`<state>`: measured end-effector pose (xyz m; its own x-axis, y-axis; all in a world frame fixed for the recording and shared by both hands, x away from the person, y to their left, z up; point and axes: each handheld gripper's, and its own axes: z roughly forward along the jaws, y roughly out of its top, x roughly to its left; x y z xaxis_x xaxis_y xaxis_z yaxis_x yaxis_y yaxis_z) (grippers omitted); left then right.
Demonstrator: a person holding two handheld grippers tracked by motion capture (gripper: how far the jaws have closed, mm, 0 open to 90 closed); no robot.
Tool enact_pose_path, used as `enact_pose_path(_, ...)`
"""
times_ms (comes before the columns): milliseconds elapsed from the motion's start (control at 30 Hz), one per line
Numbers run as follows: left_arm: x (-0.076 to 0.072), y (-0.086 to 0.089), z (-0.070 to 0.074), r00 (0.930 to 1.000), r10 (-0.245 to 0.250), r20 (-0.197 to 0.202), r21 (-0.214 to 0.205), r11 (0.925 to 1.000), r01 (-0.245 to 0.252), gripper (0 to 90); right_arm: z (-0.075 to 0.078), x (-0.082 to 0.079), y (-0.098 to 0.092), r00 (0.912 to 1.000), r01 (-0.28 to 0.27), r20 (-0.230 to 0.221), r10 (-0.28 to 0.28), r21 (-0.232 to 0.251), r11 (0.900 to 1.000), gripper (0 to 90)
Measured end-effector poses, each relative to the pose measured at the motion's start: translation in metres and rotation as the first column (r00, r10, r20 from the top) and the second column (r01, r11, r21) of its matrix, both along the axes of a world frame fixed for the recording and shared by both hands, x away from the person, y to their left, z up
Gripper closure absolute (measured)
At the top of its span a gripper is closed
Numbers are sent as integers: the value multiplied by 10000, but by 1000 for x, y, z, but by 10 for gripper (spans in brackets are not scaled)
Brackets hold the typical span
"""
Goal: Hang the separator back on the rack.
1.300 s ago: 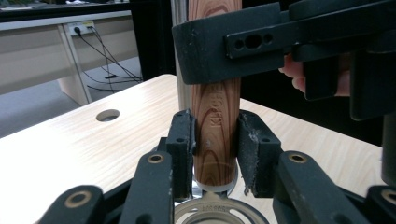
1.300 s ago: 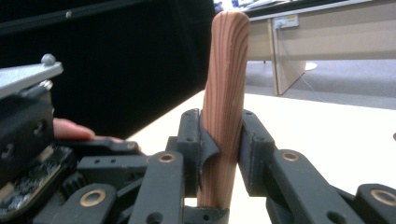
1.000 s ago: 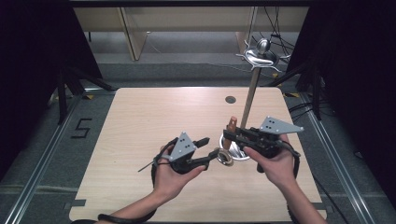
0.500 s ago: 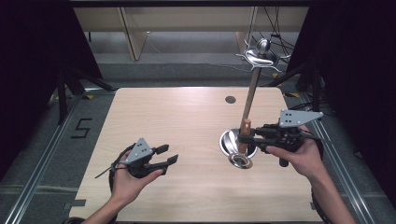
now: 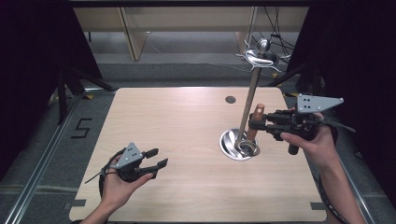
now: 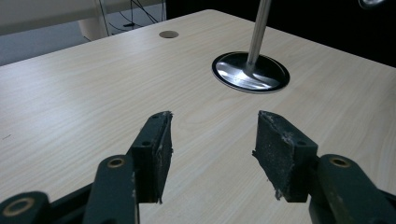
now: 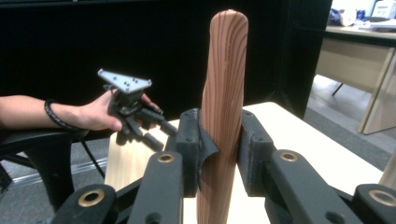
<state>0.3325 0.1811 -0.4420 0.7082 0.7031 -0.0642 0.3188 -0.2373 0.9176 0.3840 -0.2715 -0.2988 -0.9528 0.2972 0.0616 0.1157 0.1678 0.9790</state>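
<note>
Keep your right gripper (image 5: 256,122) clamped on the upright wooden handle (image 7: 223,93) while lifting clear of the steel stand (image 5: 247,109), your empty left gripper (image 5: 156,157), jaws just widening, well aside.

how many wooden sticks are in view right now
1. The wooden stick stands upright, clamped in the right gripper beside the metal stand at the table's right side. The left gripper at the near left holds none. No other shows on the table.

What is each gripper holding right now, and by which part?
The right gripper grips an upright wooden handle partway up its length, rounded end on top. The left gripper holds nothing; its jaws stand open.
</note>
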Motion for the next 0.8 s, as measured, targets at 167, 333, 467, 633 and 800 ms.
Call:
enact_pose_path(167, 0, 1, 1, 10000, 27, 86, -73, 10000, -26, 445, 8, 1, 5, 9999, 48, 122, -46, -138, 9999, 739)
enact_pose_path(333, 0, 1, 1, 9998, 159, 139, 27, 9999, -159, 428, 17, 3, 12, 9990, 259, 358, -253, -144, 9996, 739)
enact_pose_path(467, 0, 1, 2, 9996, 170, 222, -7, 9999, -170, 421, 25, 0, 18, 9987, 402, 303, -400, -73, 9992, 739)
enact_pose_path(633, 0, 1, 2, 9996, 217, 193, -36, 9998, -216, 421, 32, 0, 23, 9975, 550, 454, -543, -151, 9984, 739)
enact_pose_path(800, 1, 2, 3, 9994, 252, 238, -18, 9997, -252, 419, 37, 3, 26, 9969, 592, 516, -587, -91, 9982, 738)
